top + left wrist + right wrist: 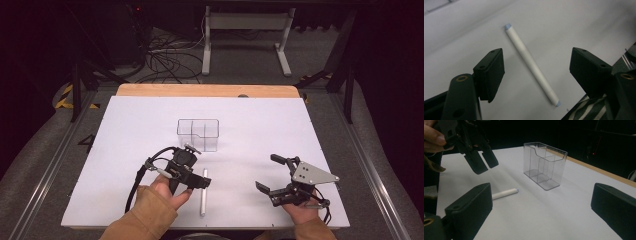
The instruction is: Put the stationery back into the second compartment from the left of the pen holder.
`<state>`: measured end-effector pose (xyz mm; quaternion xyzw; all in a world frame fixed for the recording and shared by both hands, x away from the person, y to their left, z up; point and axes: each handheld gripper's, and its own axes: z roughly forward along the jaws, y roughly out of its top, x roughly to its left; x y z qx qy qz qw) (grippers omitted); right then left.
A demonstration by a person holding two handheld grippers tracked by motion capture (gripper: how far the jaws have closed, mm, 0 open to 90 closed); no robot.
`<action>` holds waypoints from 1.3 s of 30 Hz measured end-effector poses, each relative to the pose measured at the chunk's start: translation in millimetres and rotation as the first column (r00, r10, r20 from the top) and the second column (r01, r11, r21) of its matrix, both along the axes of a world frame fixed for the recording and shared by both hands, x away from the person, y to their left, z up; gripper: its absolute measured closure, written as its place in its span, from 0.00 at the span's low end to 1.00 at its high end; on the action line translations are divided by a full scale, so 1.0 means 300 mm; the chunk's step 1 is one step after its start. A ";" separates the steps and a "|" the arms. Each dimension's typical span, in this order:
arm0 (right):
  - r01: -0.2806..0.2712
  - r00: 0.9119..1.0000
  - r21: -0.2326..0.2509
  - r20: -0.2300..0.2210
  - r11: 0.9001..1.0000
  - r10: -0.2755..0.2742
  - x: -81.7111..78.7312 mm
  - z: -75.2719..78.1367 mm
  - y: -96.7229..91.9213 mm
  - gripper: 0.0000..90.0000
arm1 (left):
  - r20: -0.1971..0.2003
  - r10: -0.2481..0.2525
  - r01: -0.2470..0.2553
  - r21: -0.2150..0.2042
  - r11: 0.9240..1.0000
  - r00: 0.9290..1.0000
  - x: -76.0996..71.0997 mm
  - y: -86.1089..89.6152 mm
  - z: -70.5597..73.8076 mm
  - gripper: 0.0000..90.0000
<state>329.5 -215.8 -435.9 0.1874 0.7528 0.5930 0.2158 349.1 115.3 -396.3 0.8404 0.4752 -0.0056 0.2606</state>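
White pen/marker [203, 192] lies flat on the white bench [260, 125], near the front edge, roughly centre-left, long axis running front-to-back in the high view. Light blue tips at both ends in the left gripper view [531, 65], where it lies diagonally. Nothing touching it.

Left gripper [199, 183] is held in the person's left hand [167, 192], tan sleeve [145, 217] coming in from the bottom. It's tilted toward the pen, fingers just beside the pen's upper part. In the left gripper view the fingers [491, 72] are spread w/ the pen on the bench between them, a clear gap each side, no contact. In the right gripper view that gripper [481, 160] hangs above the bench, fingers pointing down, pen [505, 193] lying below and a bit to the side.

Right gripper [272, 175] is in the right hand [302, 210] at front right of the bench, well apart from the pen. Grey three-cornered plate [312, 174] on top. Fingers spread wide, nothing between them; its own view shows both black fingers [471, 205] far apart over bare bench.

Clear plastic organizer box [198, 134] w/ inner dividers stands upright mid-bench, behind the pen and the left gripper, apart from both. Compartments look empty in the right gripper view [545, 166].

Wood strip [207, 90] runs along the bench's far edge. Beyond it: floor w/ cables [165, 60] and a white frame stand [247, 35].
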 end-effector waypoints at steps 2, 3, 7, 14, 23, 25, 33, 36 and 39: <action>0.000 1.000 -0.001 0.000 1.000 0.000 0.000 0.000 -0.001 0.05 | -0.027 0.002 -0.002 0.002 1.000 1.000 0.005 -0.007 -0.010 0.33; -0.002 1.000 -0.001 0.003 1.000 0.002 0.000 0.000 -0.001 0.05 | -0.037 0.000 0.000 0.004 1.000 0.999 0.008 -0.010 -0.014 0.34; -0.007 1.000 0.002 0.004 1.000 0.007 -0.001 0.001 -0.001 0.05 | -0.082 0.008 -0.008 -0.002 1.000 0.997 0.021 -0.021 -0.033 0.34; -0.010 1.000 0.009 0.002 1.000 0.010 0.000 0.002 0.000 0.05 | -0.142 0.028 -0.027 0.009 1.000 0.989 0.043 -0.027 -0.047 0.34; -0.014 1.000 0.015 0.003 1.000 0.014 -0.002 0.003 0.003 0.05 | -0.209 0.073 -0.068 0.030 0.997 0.975 0.059 -0.037 -0.061 0.35; -0.020 1.000 0.010 0.005 1.000 0.020 -0.002 0.004 0.004 0.05 | -0.212 0.079 -0.073 0.036 0.997 0.974 0.062 -0.044 -0.067 0.35; -0.019 1.000 0.010 0.004 1.000 0.018 -0.005 0.005 0.008 0.05 | -0.231 0.098 -0.091 0.044 0.995 0.968 0.075 -0.057 -0.087 0.35; -0.019 1.000 0.008 0.004 1.000 0.019 -0.005 0.005 0.008 0.05 | -0.227 0.106 -0.094 0.063 0.994 0.968 0.076 -0.057 -0.091 0.36; -0.021 1.000 0.009 0.004 1.000 0.021 -0.005 0.005 0.009 0.05 | -0.227 0.115 -0.098 0.086 0.992 0.967 0.076 -0.056 -0.093 0.37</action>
